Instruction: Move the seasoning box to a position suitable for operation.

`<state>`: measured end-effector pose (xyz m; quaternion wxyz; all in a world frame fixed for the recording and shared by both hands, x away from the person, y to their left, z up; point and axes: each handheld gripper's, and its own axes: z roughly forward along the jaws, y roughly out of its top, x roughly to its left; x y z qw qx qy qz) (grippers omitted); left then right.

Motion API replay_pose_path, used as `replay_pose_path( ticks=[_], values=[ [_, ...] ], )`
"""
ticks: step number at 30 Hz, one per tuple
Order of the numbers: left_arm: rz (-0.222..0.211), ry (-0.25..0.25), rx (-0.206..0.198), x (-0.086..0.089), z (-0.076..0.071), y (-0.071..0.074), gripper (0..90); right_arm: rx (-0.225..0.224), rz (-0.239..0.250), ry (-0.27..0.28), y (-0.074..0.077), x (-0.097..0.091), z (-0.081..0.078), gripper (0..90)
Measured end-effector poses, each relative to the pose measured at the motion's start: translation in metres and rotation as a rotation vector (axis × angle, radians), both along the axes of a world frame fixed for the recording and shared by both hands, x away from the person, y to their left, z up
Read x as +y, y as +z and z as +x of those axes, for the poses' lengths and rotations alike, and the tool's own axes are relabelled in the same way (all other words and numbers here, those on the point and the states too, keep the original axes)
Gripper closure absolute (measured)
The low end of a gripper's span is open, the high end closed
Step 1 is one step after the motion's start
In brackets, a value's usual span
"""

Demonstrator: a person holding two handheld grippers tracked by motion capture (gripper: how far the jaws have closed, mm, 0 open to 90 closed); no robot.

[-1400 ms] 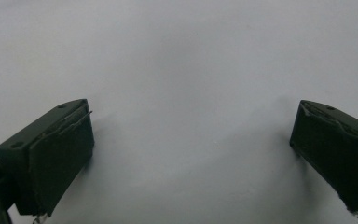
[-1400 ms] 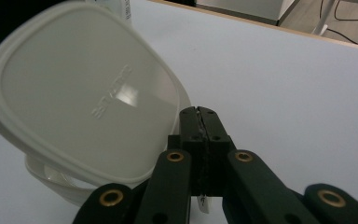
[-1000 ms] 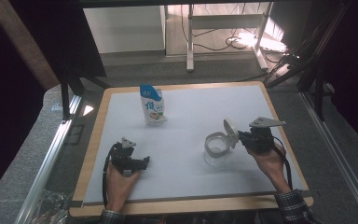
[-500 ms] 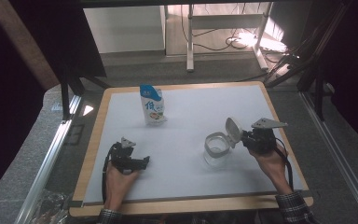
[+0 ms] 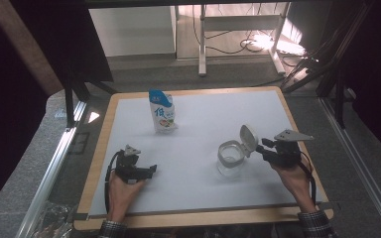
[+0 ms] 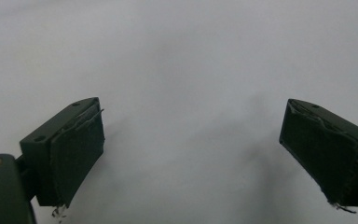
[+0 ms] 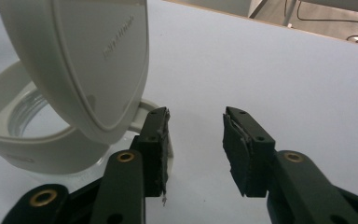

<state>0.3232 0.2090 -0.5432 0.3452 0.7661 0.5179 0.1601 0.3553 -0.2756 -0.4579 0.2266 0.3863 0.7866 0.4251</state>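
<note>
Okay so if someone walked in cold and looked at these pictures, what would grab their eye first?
Probably the clear plastic jar with its white flip lid standing open, right of centre on the white table mat, with the open right gripper just beside it. Next, the blue-and-white standing pouch upright near the far left, and the left gripper open over bare mat.

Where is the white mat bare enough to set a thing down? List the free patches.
Free: the middle of the mat, between the pouch, the jar and the left gripper; the far right corner beyond the jar; the near strip between the hands. Crowded: around the jar, where its raised lid meets the right gripper.
</note>
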Motion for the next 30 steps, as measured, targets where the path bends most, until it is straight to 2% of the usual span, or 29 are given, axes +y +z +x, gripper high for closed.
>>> replay_pose_path(
  ticks=[5, 14, 28, 30],
  values=[
    [-0.003, -0.027, -0.019, 0.003, 0.004, 0.012, 7.4, 0.015, -0.001, -0.009, -0.003, -0.004, -0.001, 52.4],
    [-0.023, -0.057, -0.01, 0.006, 0.011, 0.019, 7.7, 0.053, -0.003, -0.011, -0.012, -0.006, -0.002, 45.2],
    [-0.008, -0.082, -0.021, 0.007, 0.024, 0.037, 7.6, 0.09, 0.008, 0.002, -0.021, -0.012, -0.005, 35.5],
    [-0.03, -0.089, -0.032, 0.007, 0.025, 0.039, 8.1, 0.095, 0.013, 0.004, -0.022, -0.013, -0.006, 34.5]
  ],
)
